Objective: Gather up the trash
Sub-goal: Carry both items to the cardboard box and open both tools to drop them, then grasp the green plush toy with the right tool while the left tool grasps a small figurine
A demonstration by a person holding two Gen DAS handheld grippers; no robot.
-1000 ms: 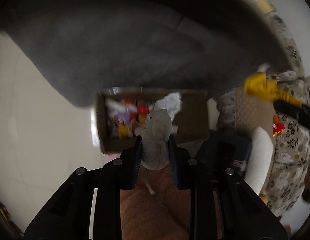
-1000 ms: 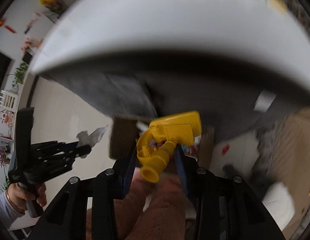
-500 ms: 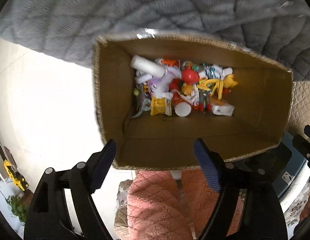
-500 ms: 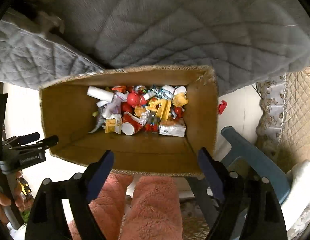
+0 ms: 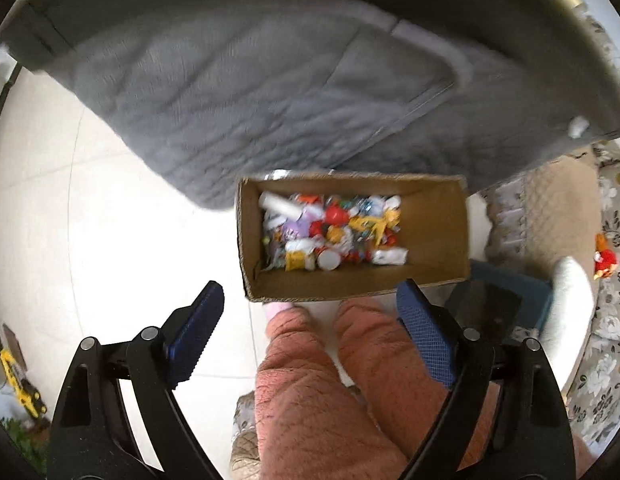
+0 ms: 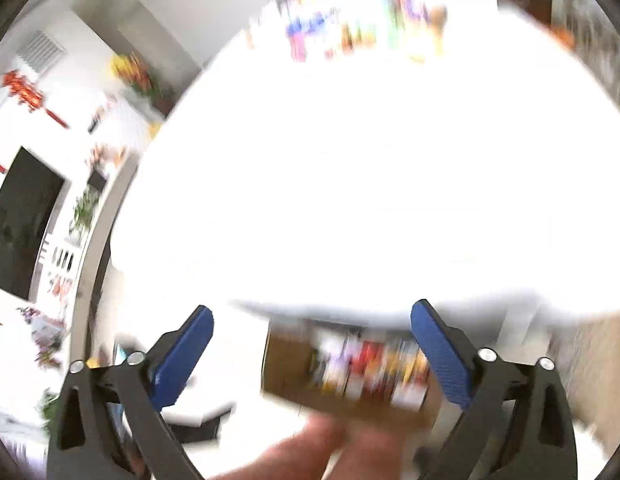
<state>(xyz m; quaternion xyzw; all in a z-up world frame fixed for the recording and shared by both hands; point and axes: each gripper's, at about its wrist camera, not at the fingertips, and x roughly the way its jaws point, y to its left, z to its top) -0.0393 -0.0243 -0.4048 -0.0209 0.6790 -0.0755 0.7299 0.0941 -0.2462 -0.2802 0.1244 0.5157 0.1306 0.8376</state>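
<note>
Both grippers opening wide, nothing between jaws. Left gripper points down over cardboard box on pale floor. Mixed trash lies inside box, at its left end. Right gripper view blurred; box shows low between fingers, below white table.

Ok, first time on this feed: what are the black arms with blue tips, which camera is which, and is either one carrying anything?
They are two hand-held grippers; a person carries one in each hand, with a fisheye camera on each looking along its fingers. The left view looks down: the left gripper hangs above a cardboard box of mixed trash on the pale floor, beside a grey quilted cover. The pink fleece below is the person's legs. The right view is badly blurred; the right gripper shows the same box low down. Both jaws are opening, with nothing between them.
</note>
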